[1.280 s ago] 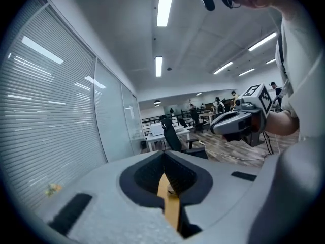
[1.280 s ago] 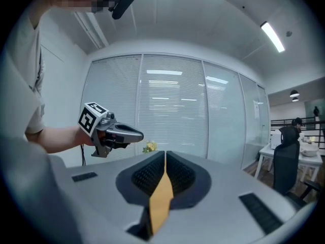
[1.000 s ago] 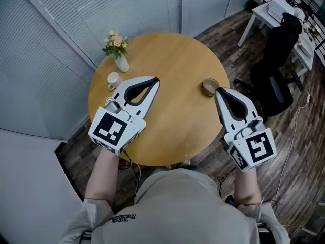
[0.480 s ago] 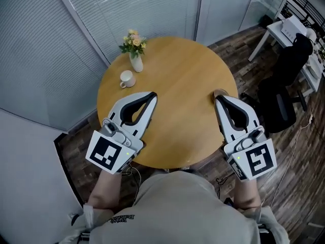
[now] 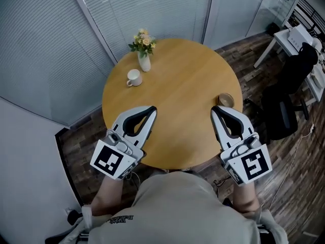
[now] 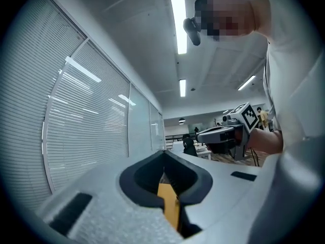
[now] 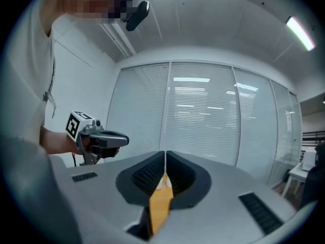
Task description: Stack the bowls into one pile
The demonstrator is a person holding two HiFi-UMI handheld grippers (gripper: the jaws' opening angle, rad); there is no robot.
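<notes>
A small brown bowl (image 5: 226,100) sits near the right rim of the round wooden table (image 5: 177,85); whether it is one bowl or a pile I cannot tell. My right gripper (image 5: 214,109) hovers over the table's near right edge, its tip just short and left of the bowl, jaws shut and empty. Over the near left edge, my left gripper (image 5: 153,109) is also shut with nothing in it. In the left gripper view the shut jaws (image 6: 163,154) meet at their tips and the right gripper shows beyond. The right gripper view shows its closed tips (image 7: 165,154).
A white cup (image 5: 133,77) and a white vase of flowers (image 5: 144,61) stand at the table's far left. Window blinds (image 5: 152,9) run behind the table. A black office chair (image 5: 289,100) and a white desk (image 5: 294,37) stand to the right on the wooden floor.
Both grippers have drawn back towards the table's near edge. The bowl, beside the right gripper's tip a second ago, now lies just beyond it.
</notes>
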